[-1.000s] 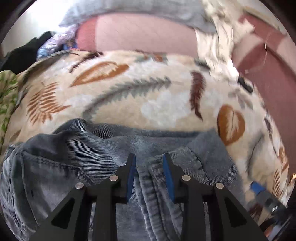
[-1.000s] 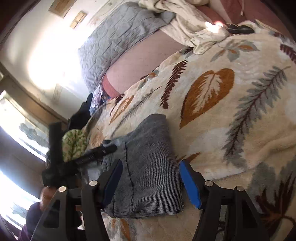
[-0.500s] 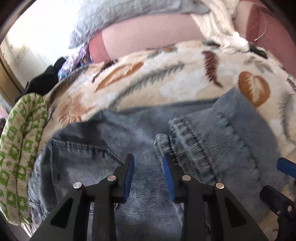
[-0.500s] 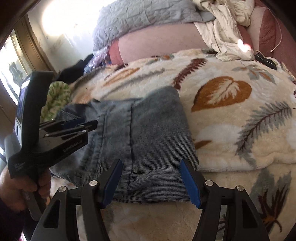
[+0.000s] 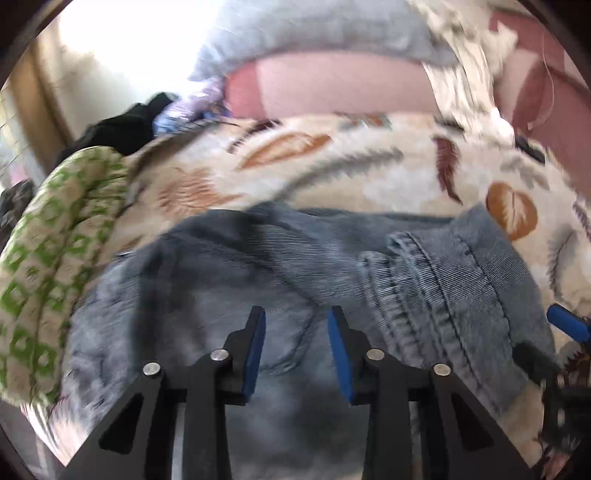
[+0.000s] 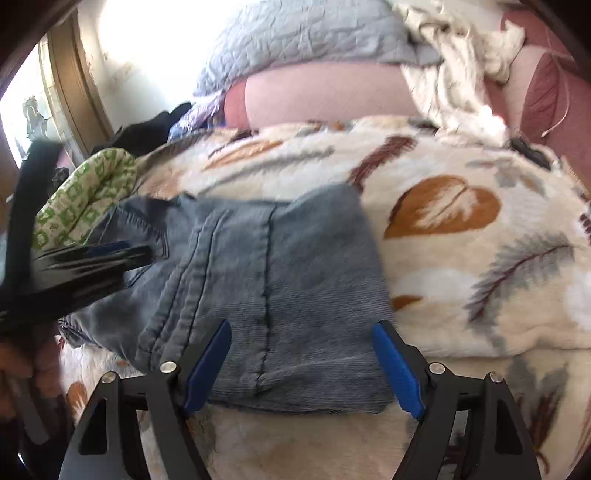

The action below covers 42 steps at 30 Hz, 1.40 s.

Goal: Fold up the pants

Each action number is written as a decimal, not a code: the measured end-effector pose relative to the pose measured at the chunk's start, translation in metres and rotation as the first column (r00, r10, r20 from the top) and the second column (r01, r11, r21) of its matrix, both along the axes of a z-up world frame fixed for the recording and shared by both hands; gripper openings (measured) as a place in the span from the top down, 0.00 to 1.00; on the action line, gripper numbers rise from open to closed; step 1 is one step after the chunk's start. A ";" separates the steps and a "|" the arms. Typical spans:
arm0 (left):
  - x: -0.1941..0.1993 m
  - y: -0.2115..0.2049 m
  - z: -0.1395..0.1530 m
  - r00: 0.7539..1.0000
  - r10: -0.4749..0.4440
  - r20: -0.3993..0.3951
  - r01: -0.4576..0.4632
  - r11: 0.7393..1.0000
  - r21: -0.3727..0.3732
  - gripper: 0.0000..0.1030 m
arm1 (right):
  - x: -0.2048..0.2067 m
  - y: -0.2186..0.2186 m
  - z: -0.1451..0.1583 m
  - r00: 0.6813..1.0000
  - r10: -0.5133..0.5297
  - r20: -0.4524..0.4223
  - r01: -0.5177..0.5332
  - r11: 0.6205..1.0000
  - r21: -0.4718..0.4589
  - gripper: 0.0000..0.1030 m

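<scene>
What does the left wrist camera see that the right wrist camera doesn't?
Only the left wrist view shows the left tongs from behind, opening above the jeans with nothing pinched, and the thick waistband seam close up.

Only the right wrist view shows the window frame, the person's hand holding the left tongs from the side, and the right tongs opening over the folded end of the jeans.

Both show the jeans, the leaf blanket, the green patterned cloth and the grey pillow.

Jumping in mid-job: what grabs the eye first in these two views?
The folded blue jeans lie in the middle, on a cream leaf-print blanket. The right tongs straddle their near edge, opening without gripping; the left tongs, also opening, hover over the denim. A green-patterned cloth is bunched at the left.
</scene>
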State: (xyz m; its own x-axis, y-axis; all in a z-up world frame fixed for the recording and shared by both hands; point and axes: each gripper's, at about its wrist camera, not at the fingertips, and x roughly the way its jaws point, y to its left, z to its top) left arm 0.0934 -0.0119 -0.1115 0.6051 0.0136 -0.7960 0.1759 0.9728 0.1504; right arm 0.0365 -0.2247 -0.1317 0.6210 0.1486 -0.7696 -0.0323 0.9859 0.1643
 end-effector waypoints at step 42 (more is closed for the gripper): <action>-0.098 0.289 -0.005 0.736 0.629 -0.250 -0.658 0.576 -0.485 0.17 | 0.169 0.321 0.071 0.747 0.647 -0.152 -0.637 0.762 0.114 0.20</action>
State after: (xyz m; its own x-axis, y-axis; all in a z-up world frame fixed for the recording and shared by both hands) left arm -0.0041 0.2770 -0.1162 0.5645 -0.0268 -0.8250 -0.5346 0.7496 -0.3902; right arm 0.2060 0.0965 -0.0605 0.2229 0.5063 -0.8330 -0.6211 0.7324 0.2790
